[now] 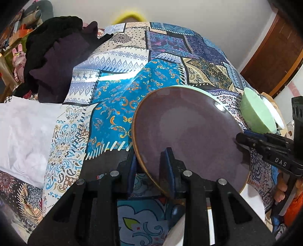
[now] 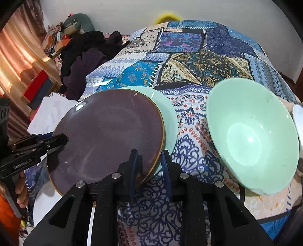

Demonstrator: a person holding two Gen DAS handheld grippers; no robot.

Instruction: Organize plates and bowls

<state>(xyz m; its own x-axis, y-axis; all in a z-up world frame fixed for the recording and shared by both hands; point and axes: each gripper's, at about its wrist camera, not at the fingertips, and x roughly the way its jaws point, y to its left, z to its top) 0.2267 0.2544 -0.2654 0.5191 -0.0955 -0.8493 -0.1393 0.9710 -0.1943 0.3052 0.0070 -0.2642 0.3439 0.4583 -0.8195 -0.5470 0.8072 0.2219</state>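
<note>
- Nearest the camera, the left gripper (image 1: 151,166) is seen clamped on the near rim of a purple plate (image 1: 189,130); its blue pads are pressed on both faces of the rim.
- The right gripper (image 2: 150,166) is seen closed on the opposite rim of the same plate.
- The work surface is covered by a patchwork tablecloth (image 1: 121,79) in blue, white and gold patterns.
- A white wall (image 2: 189,9), a wooden door (image 1: 270,56) and a heap of dark clothing (image 1: 56,56) are visible beyond the surface.
- The purple plate is matte with a thin brown edge and is held tilted, above a pale green plate (image 2: 168,115).
- A pale green bowl (image 2: 251,134) is located to the right, apart from the plates.
- Count: two plates, one green bowl, two grippers.
</note>
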